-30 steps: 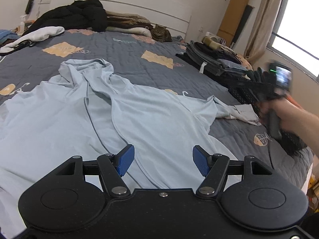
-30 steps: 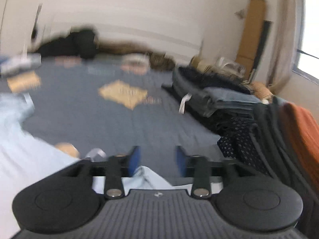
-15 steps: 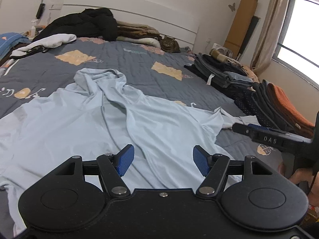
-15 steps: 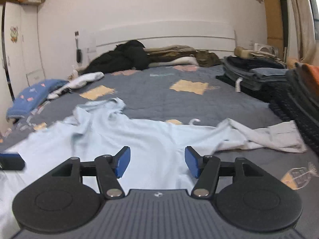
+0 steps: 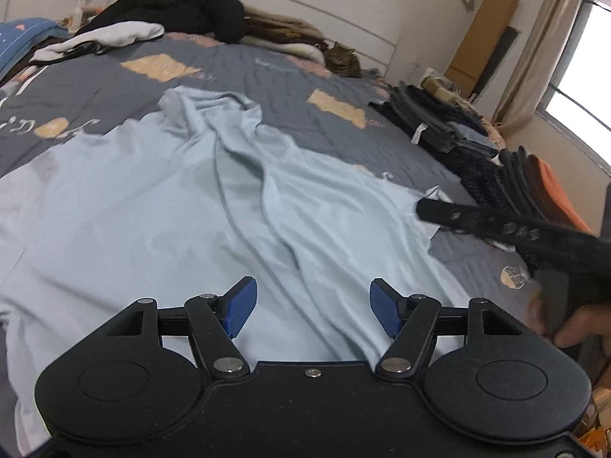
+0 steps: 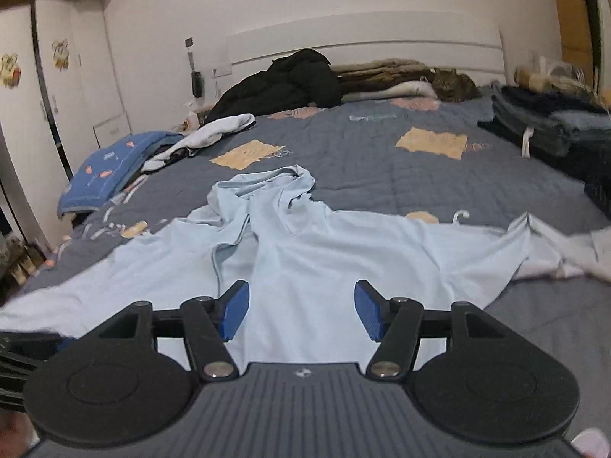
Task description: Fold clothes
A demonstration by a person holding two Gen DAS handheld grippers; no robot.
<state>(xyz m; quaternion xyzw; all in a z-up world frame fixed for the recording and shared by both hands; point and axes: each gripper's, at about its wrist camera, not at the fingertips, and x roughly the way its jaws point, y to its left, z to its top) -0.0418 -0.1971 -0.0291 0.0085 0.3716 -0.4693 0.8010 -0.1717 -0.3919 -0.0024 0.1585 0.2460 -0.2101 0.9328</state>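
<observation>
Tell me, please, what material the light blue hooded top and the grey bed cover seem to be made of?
The light blue hooded top looks like a thin, smooth knit, perhaps synthetic: it lies in soft folds with a faint sheen. The grey bed cover looks like matte quilted cloth, judging by its stitched lines and printed patches. The exact fibre cannot be told.

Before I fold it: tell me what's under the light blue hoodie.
The light blue hoodie lies spread on the grey quilt, which shows all around it. A white garment pokes out by its sleeve end. Whatever else sits beneath is covered.
</observation>
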